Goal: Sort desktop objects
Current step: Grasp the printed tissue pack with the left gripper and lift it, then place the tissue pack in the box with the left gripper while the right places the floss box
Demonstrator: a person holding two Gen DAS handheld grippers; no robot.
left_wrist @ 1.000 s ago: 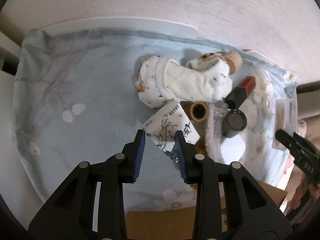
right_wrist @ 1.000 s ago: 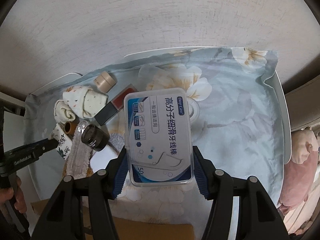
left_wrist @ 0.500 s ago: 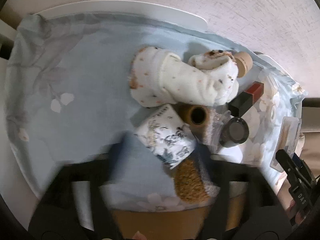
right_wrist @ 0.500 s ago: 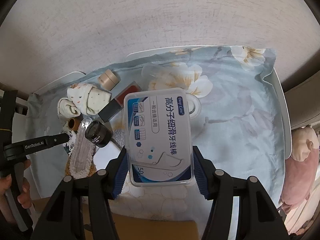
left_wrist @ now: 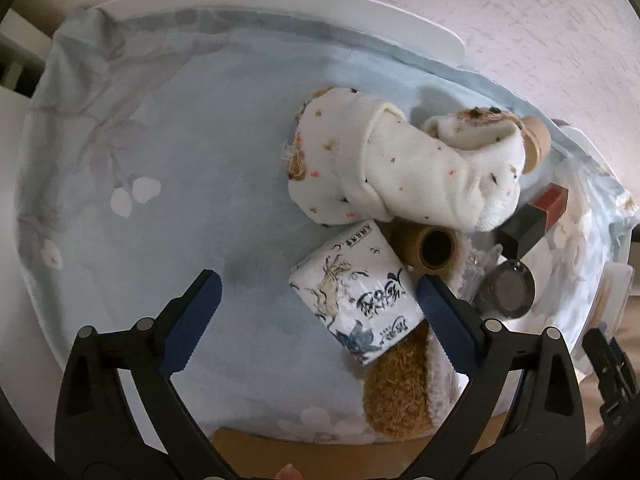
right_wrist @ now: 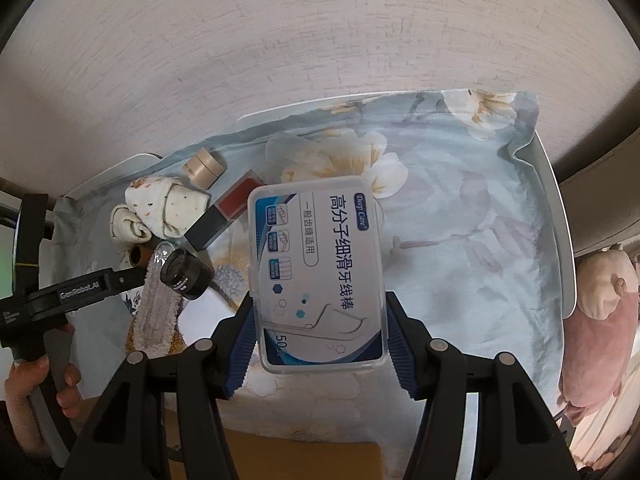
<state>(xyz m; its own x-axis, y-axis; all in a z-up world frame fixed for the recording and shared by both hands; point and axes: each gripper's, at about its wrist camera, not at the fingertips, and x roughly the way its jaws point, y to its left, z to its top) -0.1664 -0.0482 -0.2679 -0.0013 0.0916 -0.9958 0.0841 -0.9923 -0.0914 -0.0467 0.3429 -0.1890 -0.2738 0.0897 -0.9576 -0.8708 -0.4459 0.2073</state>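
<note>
We have the right gripper (right_wrist: 320, 320) clamped on the dental floss pick box (right_wrist: 318, 272), held above the floral cloth (right_wrist: 460, 240). Our left gripper (left_wrist: 316, 320) is spread wide, holding nothing, over the tissue pack (left_wrist: 356, 292) beside the socks (left_wrist: 400, 168) and tape roll (left_wrist: 426, 246).

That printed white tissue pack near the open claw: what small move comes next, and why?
Probably ease the left claw forward and slightly right, so both blue pads straddle the printed white tissue pack. The jaws stand open, but the pack sits nearer the right pad, not centred between them.
</note>
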